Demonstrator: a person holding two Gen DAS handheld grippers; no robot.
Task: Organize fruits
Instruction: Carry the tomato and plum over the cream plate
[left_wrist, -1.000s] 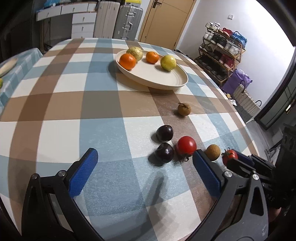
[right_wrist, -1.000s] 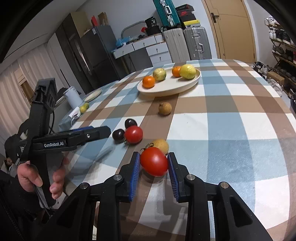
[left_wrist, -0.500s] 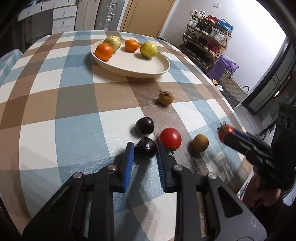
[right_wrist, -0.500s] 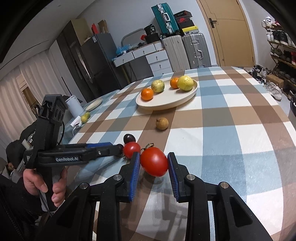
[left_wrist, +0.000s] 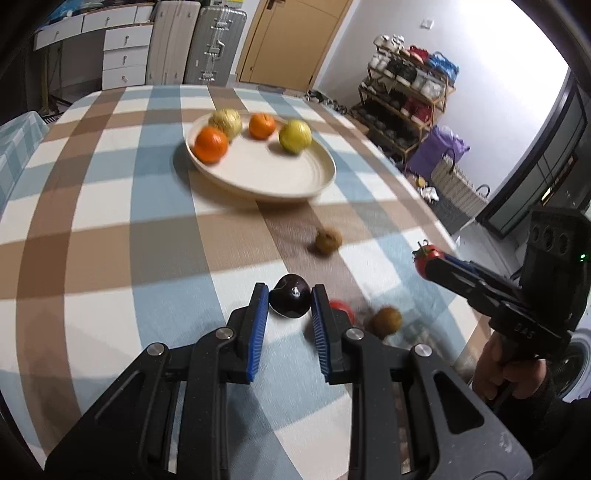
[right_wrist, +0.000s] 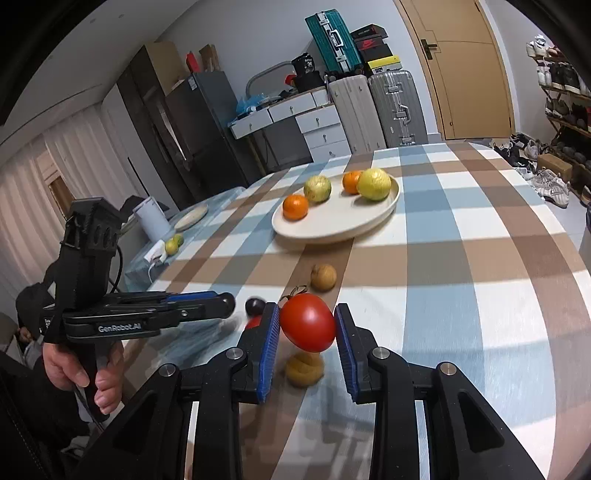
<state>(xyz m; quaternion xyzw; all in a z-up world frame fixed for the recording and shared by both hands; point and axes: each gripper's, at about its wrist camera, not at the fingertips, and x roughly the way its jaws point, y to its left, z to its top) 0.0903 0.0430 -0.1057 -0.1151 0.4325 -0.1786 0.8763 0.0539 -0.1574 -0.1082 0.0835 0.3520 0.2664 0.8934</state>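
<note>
1. Left wrist view: left gripper (left_wrist: 288, 301) is clamped on a dark plum (left_wrist: 290, 301), blue pads tight on both sides, fruit lifted off the checked worktop (left_wrist: 110, 229).
2. Just behind the right pad, a second tomato (left_wrist: 341, 308) lies on the cloth, mostly hidden; a brown round fruit (left_wrist: 386, 320) sits right beside it.
3. Another brown fruit (left_wrist: 328, 240) lies alone further on, between the grippers and the cream plate (left_wrist: 314, 181).
4. Plate holds two oranges (left_wrist: 211, 144), a pale yellow-green fruit (left_wrist: 226, 121) and a yellow one (left_wrist: 294, 136); near half is bare.
5. Right wrist view: right gripper (right_wrist: 307, 325) is closed on a red tomato (right_wrist: 307, 322), stem up, held clear of the cloth.
6. Directly below it a brown fruit (right_wrist: 304, 369) rests on the worktop; a second dark plum (right_wrist: 255, 305) lies between the two gripper tips.
7. Left edge: a hand (right_wrist: 79, 373) wraps the left gripper's handle.
8. Background: suitcases (right_wrist: 373, 110), drawers (right_wrist: 295, 122), shoe rack (left_wrist: 410, 96), well off the worktop.
</note>
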